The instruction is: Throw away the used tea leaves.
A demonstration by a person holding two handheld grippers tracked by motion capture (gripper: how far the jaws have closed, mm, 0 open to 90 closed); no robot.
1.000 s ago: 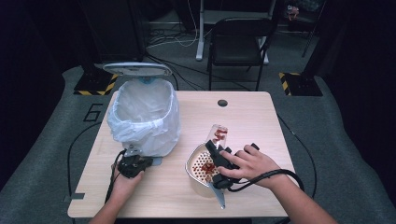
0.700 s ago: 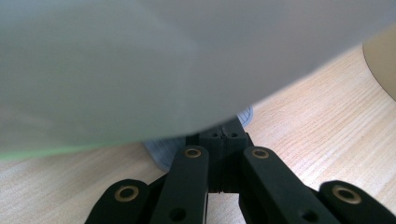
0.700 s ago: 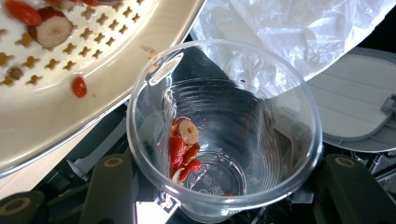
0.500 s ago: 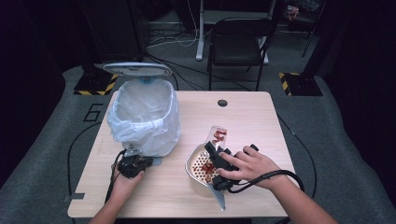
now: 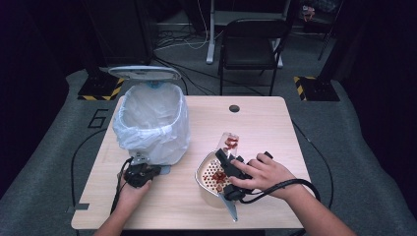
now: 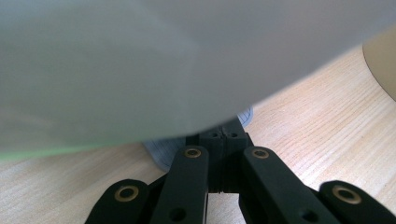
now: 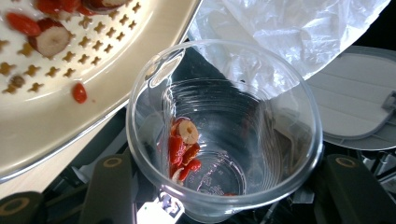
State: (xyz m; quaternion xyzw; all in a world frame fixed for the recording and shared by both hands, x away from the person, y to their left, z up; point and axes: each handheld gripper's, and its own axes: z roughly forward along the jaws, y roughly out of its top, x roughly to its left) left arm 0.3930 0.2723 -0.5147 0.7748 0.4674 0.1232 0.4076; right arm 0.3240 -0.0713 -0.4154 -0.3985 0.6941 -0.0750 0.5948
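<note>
Clear plastic cup (image 7: 224,126), gripped between the right gripper's (image 5: 231,169) jaws, lies tipped over a perforated bowl (image 5: 209,174) at the worktop's (image 5: 265,128) five o'clock, red fruit pieces (image 7: 183,147) inside. Left gripper (image 6: 223,140), jaws closed together, rests at seven o'clock against the lined bin (image 5: 152,123).

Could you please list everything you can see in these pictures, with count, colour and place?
Table: one, light wood, centre.
Bin: one, white liner, lid up, table's left.
Pedal: one, grey, at the bin's foot.
Strainer: one, cream, perforated, holding red fruit pieces, front centre.
Cup: one, clear plastic, tilted over the strainer, some red pieces inside.
Chair: one, black, beyond the table.
Left gripper: black, jaws shut, at the pedal.
Right gripper: black, clamped on the cup.
Hands: two, one on each gripper.
</note>
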